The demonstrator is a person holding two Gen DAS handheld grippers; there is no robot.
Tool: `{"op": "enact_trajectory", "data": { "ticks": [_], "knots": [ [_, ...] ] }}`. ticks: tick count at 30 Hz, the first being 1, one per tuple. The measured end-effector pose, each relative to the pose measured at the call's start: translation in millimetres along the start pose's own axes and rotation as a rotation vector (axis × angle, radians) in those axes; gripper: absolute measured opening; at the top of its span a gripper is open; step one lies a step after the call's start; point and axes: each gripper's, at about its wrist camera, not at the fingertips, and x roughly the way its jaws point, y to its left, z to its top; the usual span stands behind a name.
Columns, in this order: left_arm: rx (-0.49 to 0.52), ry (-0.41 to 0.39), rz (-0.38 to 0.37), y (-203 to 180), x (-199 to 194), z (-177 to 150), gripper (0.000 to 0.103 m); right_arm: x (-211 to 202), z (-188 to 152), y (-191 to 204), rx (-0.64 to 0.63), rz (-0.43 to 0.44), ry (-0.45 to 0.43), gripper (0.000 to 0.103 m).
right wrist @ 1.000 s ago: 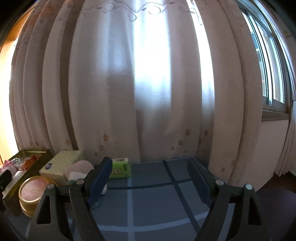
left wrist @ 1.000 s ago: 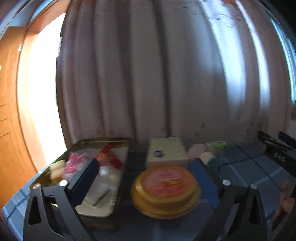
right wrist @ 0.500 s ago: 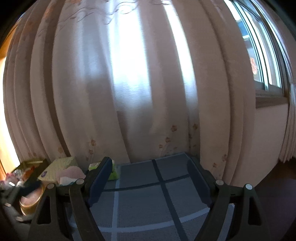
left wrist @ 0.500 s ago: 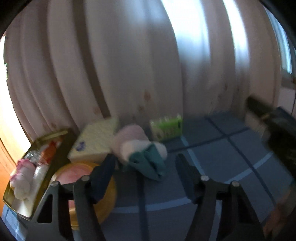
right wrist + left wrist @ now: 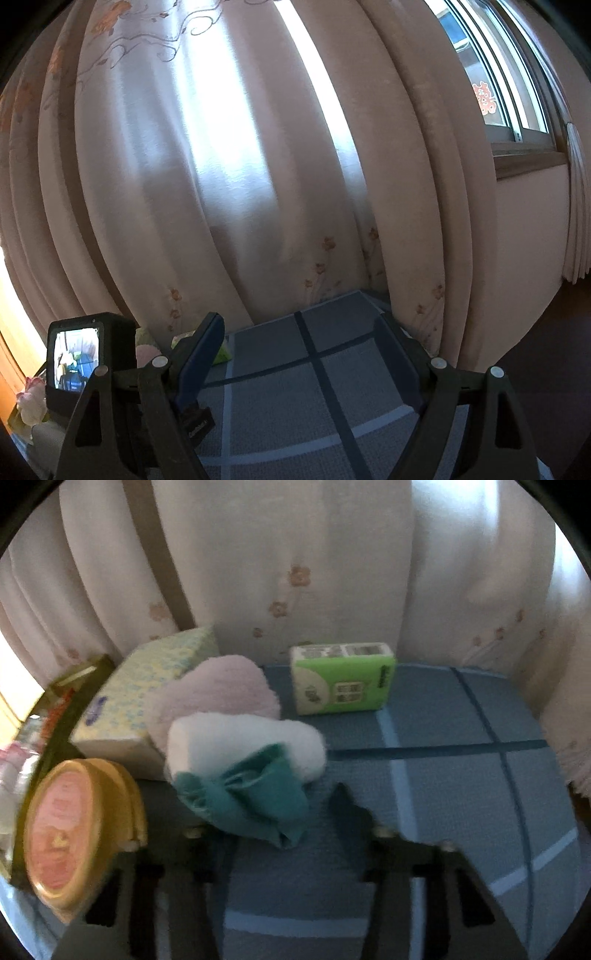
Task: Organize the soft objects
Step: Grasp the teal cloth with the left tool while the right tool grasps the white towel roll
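Note:
In the left wrist view a teal cloth lies crumpled on the blue checked table, resting against a white fluffy towel and a pink fluffy towel behind it. My left gripper is open, its fingers on either side of the teal cloth's near end, not closed on it. In the right wrist view my right gripper is open and empty above the table, with the left gripper's camera block at its left.
A green tissue pack stands at the back. A patterned tissue box, a round gold tin with pink lid and a metal tray of items sit on the left. Curtains hang right behind the table.
My left gripper has swung right from the tin and tray and moved in close over the teal cloth. My right gripper has turned to the right, toward the curtain and window.

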Motion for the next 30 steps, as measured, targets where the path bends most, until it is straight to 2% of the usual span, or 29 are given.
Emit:
{"op": "enact_trajectory", "data": {
  "ticks": [2, 5, 8, 9, 12, 15, 17, 20, 24, 28, 30],
  "knots": [
    [-0.033, -0.009, -0.035, 8, -3, -1, 0.021, -1, -1, 1, -0.009, -0.002, -0.002, 0.085],
    [-0.079, -0.036, -0.155, 21, -9, -5, 0.013, -2, -2, 2, -0.015, -0.008, -0.007, 0.085],
    [-0.125, -0.131, -0.272, 41, -29, -15, 0.012, -2, -2, 2, -0.017, -0.012, -0.014, 0.085],
    [-0.126, -0.182, -0.336, 49, -40, -21, 0.012, -2, -1, 1, -0.018, -0.011, -0.014, 0.085],
    [-0.107, -0.276, -0.427, 70, -65, -38, 0.011, -2, -2, 2, -0.021, -0.014, -0.014, 0.085],
    [-0.095, -0.319, -0.494, 91, -82, -50, 0.011, -1, -1, 3, -0.026, -0.017, -0.009, 0.085],
    [-0.086, -0.342, -0.499, 102, -91, -55, 0.011, 0, -1, 4, -0.032, -0.018, -0.006, 0.085],
    [-0.048, -0.368, -0.466, 110, -98, -62, 0.011, 2, -1, 8, -0.052, -0.012, 0.005, 0.085],
    [-0.023, -0.365, -0.464, 126, -103, -63, 0.011, 8, -2, 18, -0.111, 0.041, 0.039, 0.085],
    [0.003, -0.389, -0.49, 138, -108, -68, 0.011, 10, -7, 33, -0.184, 0.135, 0.082, 0.085],
    [0.01, -0.404, -0.469, 146, -114, -73, 0.011, 21, -13, 45, -0.207, 0.222, 0.178, 0.085]
  ]
}}
